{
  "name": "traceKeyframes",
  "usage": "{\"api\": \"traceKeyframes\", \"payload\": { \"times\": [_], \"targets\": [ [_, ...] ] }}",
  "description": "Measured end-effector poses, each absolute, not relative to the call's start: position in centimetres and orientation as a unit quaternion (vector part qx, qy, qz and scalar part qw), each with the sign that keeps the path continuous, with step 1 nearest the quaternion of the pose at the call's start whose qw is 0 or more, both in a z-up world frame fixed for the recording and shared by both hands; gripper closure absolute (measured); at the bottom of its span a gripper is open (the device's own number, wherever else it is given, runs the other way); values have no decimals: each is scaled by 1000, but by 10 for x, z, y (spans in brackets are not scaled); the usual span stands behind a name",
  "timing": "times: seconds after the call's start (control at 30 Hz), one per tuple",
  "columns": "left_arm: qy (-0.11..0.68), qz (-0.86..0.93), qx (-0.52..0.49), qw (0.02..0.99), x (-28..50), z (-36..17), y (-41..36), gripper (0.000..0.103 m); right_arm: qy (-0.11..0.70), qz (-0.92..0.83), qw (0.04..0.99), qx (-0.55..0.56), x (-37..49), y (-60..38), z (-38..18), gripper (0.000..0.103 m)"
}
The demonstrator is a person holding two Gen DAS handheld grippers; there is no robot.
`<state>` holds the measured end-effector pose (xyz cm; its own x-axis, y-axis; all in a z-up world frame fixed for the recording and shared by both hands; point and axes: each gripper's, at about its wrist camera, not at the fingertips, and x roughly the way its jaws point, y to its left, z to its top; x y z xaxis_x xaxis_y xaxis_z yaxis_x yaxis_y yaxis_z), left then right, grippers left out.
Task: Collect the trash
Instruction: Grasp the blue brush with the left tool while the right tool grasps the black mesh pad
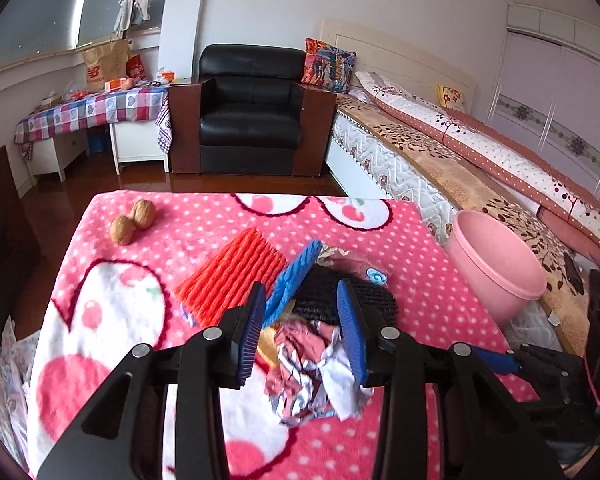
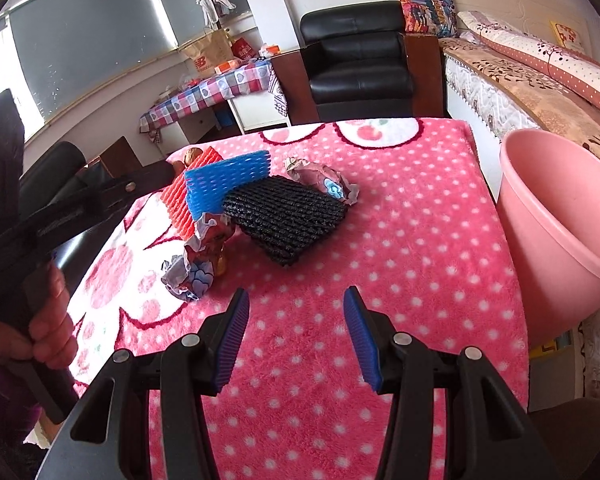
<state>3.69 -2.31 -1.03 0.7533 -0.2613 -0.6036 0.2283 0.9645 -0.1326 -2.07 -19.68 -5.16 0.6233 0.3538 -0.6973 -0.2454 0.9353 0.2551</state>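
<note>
Blue-padded fingers of the left gripper (image 1: pixel 306 332) fill the bottom of the left wrist view, jaws apart around a crumpled wrapper (image 1: pixel 312 364) of pink, silver and white foil at lower centre; whether the pads press on it cannot be told. Just above it lie three foam fruit nets in a loose pile: a black net (image 1: pixel 320 292) between the fingertips, a blue net (image 1: pixel 296 276) leaning on its left, and a red net (image 1: pixel 230 272) further left. A second crumpled wrapper (image 2: pixel 324 178) sits behind the black net in the right wrist view. Two walnuts (image 1: pixel 134 220) rest touching each other at upper left of the pink polka-dot blanket (image 1: pixel 380 248). At the blanket's right edge stands a pink bin (image 1: pixel 496 268), tilted slightly. In the right wrist view the right gripper (image 2: pixel 296 336) hangs over bare blanket at lower centre, jaws standing half apart with nothing between them, well short of the pile. A hand (image 2: pixel 48 316) at the left edge grips the other tool's handle. Behind, a black armchair (image 1: pixel 252 108) and a bed (image 1: pixel 440 152) line the wall
</note>
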Motion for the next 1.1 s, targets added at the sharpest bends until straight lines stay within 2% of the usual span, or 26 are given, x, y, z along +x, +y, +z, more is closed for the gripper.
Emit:
{"api": "traceKeyframes", "payload": {
  "times": [0.13, 0.17, 0.2, 0.23, 0.3, 0.63, 0.93, 0.97, 1.0, 1.1],
  "targets": [
    [342, -118, -16, 932, 59, -21, -28, 66, 403, 168, 897, 66, -19, -196, -52, 54],
    [346, -114, -14, 931, 63, -24, -28, 69, 403, 169, 897, 64, -19, -196, -52, 54],
    [353, -112, -13, 929, 67, -28, -27, 78, 404, 172, 897, 62, -17, -196, -51, 54],
    [363, -116, -17, 924, 71, -31, -26, 92, 404, 175, 896, 58, -15, -195, -50, 54],
    [379, -121, -34, 917, 76, -36, -21, 98, 404, 181, 895, 48, -9, -193, -48, 54],
    [344, -135, -125, 921, 45, -4, 21, 98, 406, 201, 891, -26, 30, -163, -44, 54],
    [321, -126, -141, 928, 33, 12, 35, 98, 429, 193, 874, -123, 56, -123, -69, 54],
    [320, -124, -142, 929, 33, 13, 35, 98, 431, 187, 874, -126, 57, -122, -72, 62],
    [320, -124, -144, 928, 33, 14, 35, 98, 434, 186, 874, -120, 60, -124, -74, 80],
    [316, -127, -144, 929, 30, 16, 35, 98, 437, 197, 875, -70, 59, -139, -68, 90]
  ]
}}
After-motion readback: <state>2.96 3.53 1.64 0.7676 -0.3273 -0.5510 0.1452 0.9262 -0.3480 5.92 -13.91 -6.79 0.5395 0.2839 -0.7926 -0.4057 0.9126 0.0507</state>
